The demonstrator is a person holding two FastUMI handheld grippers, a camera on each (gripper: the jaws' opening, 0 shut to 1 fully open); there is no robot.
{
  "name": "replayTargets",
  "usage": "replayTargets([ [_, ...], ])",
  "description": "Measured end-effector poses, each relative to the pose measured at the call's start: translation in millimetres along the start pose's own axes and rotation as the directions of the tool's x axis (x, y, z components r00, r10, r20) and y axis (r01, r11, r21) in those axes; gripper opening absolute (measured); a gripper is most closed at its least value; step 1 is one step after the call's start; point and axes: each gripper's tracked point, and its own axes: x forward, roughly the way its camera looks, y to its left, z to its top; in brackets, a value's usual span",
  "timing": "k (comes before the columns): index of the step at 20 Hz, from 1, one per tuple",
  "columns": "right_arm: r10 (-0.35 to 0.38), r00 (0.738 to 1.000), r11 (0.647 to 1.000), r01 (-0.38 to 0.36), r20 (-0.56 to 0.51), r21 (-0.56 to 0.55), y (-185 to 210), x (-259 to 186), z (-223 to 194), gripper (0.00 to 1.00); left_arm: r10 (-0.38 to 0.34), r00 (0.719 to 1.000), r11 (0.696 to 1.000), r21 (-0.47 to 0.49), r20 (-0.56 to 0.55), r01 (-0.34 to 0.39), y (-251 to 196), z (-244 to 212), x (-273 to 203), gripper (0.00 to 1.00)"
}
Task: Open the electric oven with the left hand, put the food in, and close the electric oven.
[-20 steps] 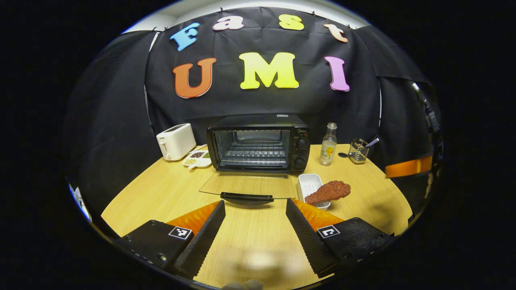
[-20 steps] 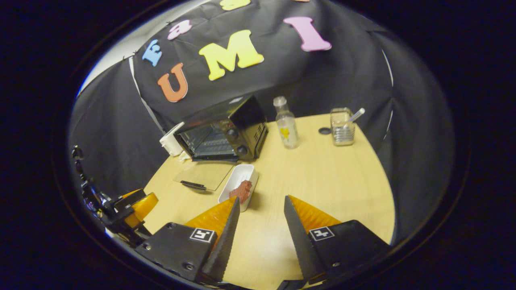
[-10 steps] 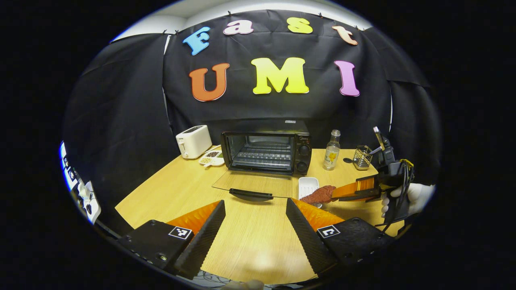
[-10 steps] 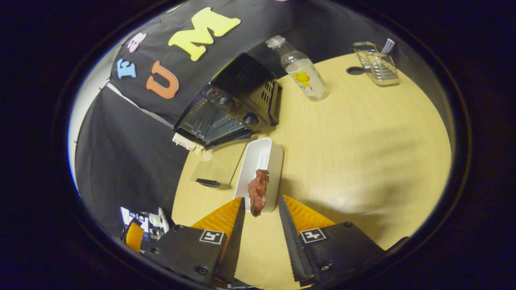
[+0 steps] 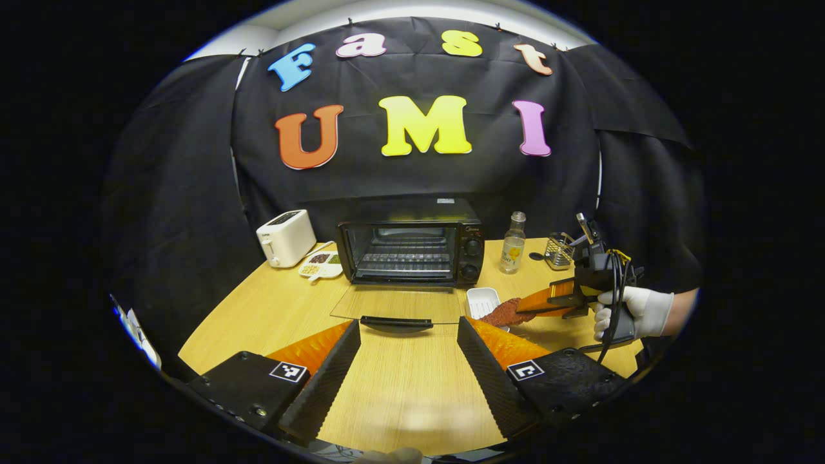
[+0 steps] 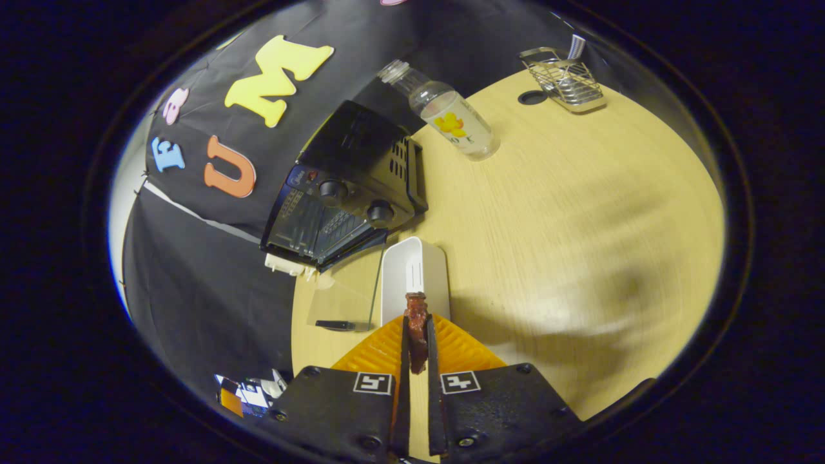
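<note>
I hold the right gripper (image 6: 417, 335) clamped on the reddish-brown piece of food (image 6: 416, 328) above the white rectangular tray (image 6: 414, 274). The left gripper (image 5: 406, 335) stands wide open, holding nothing, above the wooden table (image 5: 399, 393). The black electric oven (image 5: 412, 248) is open, its glass door (image 5: 393, 304) lying flat. A clear glass bottle (image 5: 512, 245) and a wire basket (image 5: 557, 252) stand right of the oven; a white toaster (image 5: 285, 229) stands to its left.
</note>
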Motion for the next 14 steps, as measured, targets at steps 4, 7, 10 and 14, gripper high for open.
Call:
replayTargets([
  [4,-0.035,0.993,0.999,0.036,0.111,-0.009,19,-22,16,0.14,-0.069,0.997,0.998,0.010,0.025,0.068,4,4,4,0.97],
  [7,-0.001,0.981,1.000,-0.001,0.192,0.011,51,-34,28,0.14,-0.087,0.995,0.996,0.021,0.046,0.086,10,6,6,0.97],
  [10,0.076,0.960,0.993,-0.097,0.269,0.064,97,-25,39,0.14,-0.093,0.994,0.996,0.017,0.052,0.092,16,5,4,0.97],
  [14,0.130,0.936,0.981,-0.168,0.327,0.092,147,22,44,0.14,-0.056,0.996,0.998,0.016,0.064,0.055,33,6,3,0.97],
])
